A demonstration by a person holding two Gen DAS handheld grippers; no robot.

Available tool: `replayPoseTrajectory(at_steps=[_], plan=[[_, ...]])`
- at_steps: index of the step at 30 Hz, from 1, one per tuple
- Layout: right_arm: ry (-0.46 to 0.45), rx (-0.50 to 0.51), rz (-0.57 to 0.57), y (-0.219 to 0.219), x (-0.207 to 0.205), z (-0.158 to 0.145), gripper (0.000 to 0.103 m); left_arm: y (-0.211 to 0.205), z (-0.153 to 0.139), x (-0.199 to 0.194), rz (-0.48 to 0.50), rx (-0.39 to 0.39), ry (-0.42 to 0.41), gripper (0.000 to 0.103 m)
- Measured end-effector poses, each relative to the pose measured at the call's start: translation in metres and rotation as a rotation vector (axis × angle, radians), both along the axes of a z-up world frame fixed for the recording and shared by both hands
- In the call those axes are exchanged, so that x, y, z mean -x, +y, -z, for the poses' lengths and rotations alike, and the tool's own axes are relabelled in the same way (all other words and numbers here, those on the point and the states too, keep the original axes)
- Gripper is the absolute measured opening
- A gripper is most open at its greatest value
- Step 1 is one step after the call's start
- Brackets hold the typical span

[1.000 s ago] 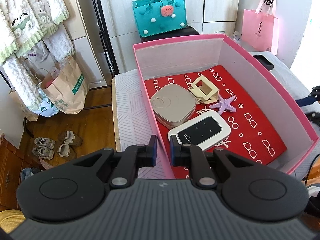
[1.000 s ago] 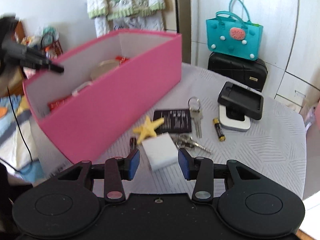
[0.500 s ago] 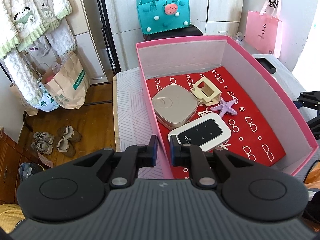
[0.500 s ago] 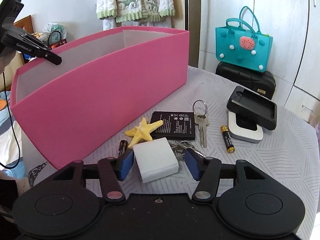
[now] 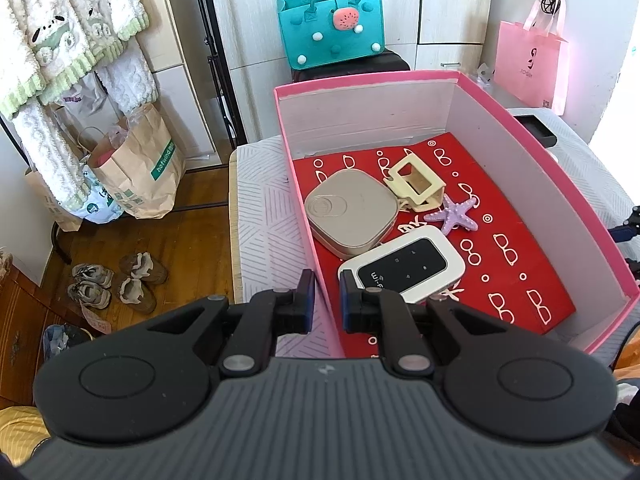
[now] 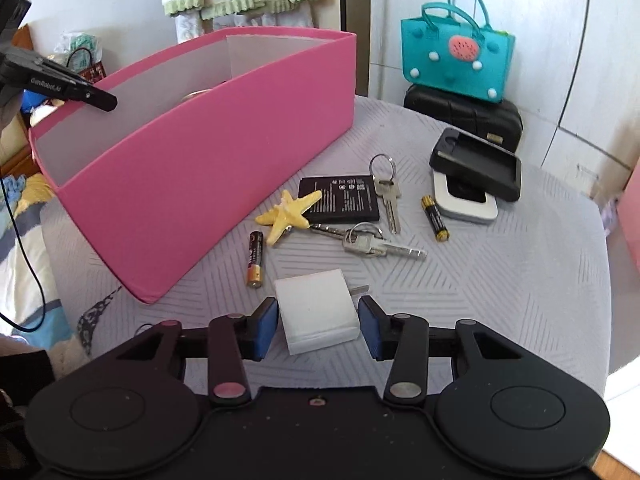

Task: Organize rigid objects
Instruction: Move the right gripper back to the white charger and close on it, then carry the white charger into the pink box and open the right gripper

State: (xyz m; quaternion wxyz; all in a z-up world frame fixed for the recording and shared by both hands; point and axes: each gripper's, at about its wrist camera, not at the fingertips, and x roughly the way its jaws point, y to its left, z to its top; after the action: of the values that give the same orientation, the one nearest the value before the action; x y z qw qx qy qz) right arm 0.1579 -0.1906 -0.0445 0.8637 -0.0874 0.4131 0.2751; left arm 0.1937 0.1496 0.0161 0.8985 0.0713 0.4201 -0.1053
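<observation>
A pink box [image 5: 572, 184] with a red lining holds a beige square case [image 5: 352, 212], a cream hair claw [image 5: 416, 182], a purple starfish [image 5: 454, 218] and a white wifi router [image 5: 404, 270]. My left gripper [image 5: 324, 304] is shut on the box's near wall. The box also shows in the right wrist view [image 6: 208, 160]. My right gripper [image 6: 318, 322] is open, its pads on either side of a white plug adapter [image 6: 316, 310] lying on the table.
On the grey patterned table [image 6: 500, 280] lie a yellow starfish [image 6: 288, 214], a black battery pack [image 6: 340, 198], two key sets [image 6: 372, 242], two AA batteries [image 6: 256, 258] and a black cradle on a white device [image 6: 476, 168]. A teal bag [image 6: 456, 52] stands behind.
My right gripper has moved down and forward so the white adapter sits between its open pads. The left gripper has kept its hold on the box wall.
</observation>
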Motion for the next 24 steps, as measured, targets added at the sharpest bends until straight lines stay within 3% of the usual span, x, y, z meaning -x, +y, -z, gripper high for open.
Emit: replayPoseTrajectory(at_steps=[6,10,24], plan=[[-0.041,0.018,-0.008,0.003,-0.003,0.005,0.063,0.000,0.000,0.000,-0.003,0.000,0.002,0.012],[0.008,0.026,-0.013,0.002,-0.010,0.012,0.064,0.001,0.000,0.001,-0.015,0.000,0.004,0.012],[-0.001,-0.017,0.082,-0.004,-0.010,0.007,0.063,-0.002,-0.001,0.000,-0.032,-0.003,0.002,0.012]])
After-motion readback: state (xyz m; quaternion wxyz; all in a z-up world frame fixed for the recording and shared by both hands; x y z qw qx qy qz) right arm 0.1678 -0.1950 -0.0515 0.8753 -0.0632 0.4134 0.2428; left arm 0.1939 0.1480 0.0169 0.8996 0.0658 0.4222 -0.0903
